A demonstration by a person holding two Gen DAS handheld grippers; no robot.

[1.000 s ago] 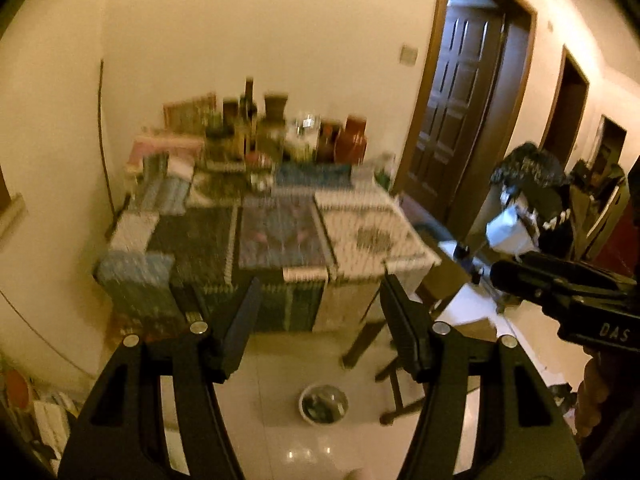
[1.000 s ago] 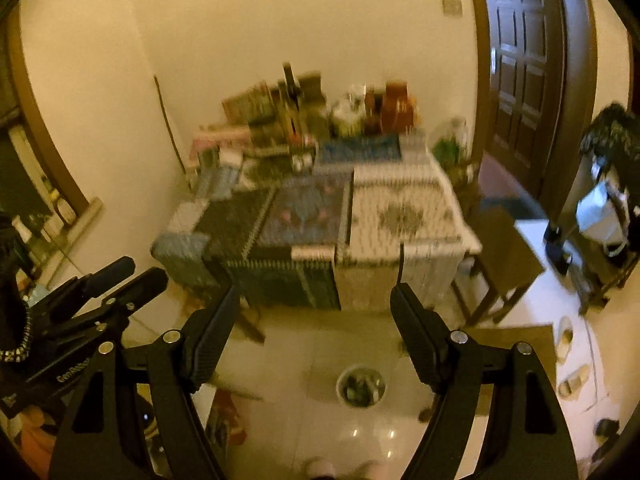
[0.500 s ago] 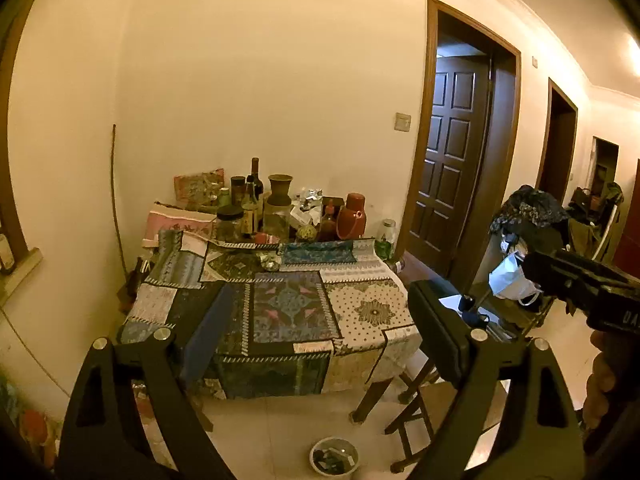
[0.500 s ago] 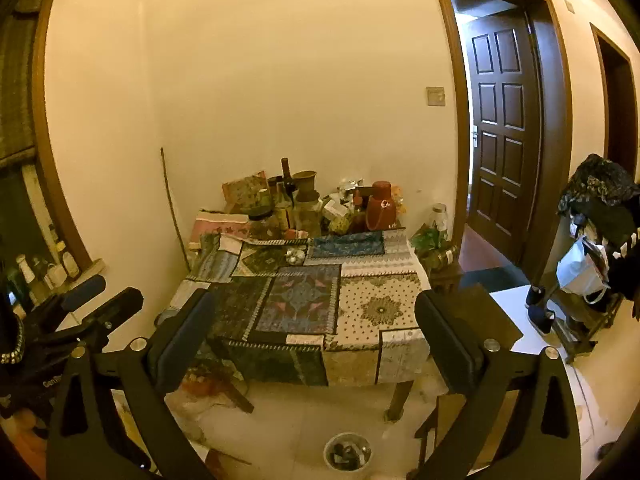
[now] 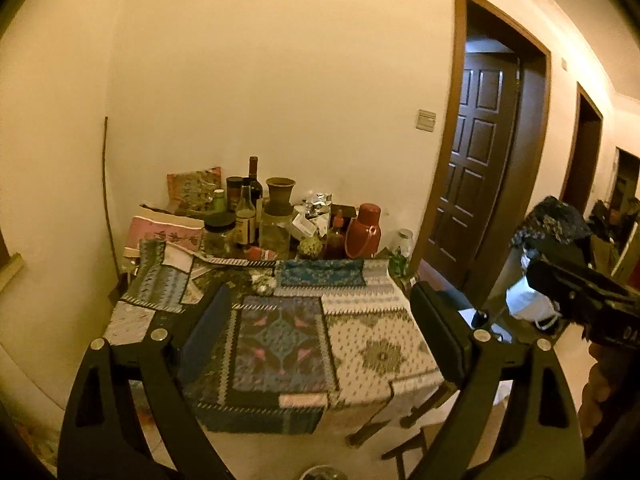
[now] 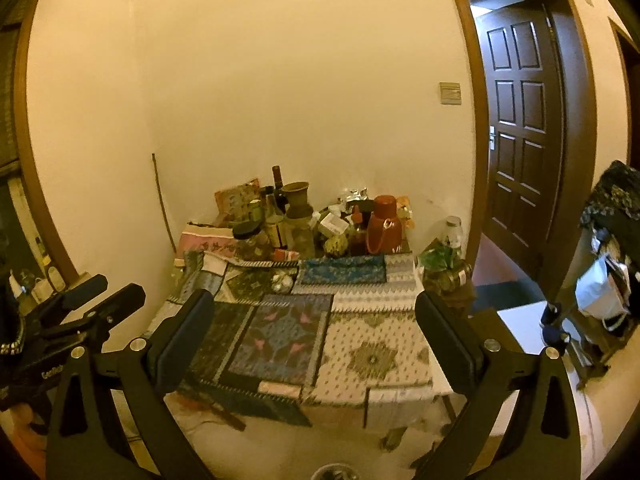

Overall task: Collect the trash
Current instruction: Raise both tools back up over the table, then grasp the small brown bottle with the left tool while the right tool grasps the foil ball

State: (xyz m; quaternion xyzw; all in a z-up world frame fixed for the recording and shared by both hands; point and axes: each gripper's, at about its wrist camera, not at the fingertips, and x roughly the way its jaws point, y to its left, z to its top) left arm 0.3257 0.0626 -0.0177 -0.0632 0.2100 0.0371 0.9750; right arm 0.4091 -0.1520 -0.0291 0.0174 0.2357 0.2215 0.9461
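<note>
The left tongs (image 5: 320, 312) are standing spread wide with nothing between the pads, hovering short of the tabletop (image 5: 376, 354) and touching nothing. At 3 o'clock in the left wrist view, the right tongs (image 5: 580, 296) are showing as a dark bar above the person's hand (image 5: 600, 392). In their own view the right tongs (image 6: 314, 320) are likewise gaping wide and empty.

Compared with a second ago, both tongs are now much wider apart, and both views are sitting higher and closer: the patchwork cloth is filling the gap between the fingers, while the small bin (image 6: 334, 472) on the floor is slipping off at 6 o'clock.

A crumpled pale scrap (image 5: 264, 282), likely trash, is lying on the tabletop at 12 o'clock from the left tongs, before the bottles (image 5: 250, 208); its long axis cannot be told.
</note>
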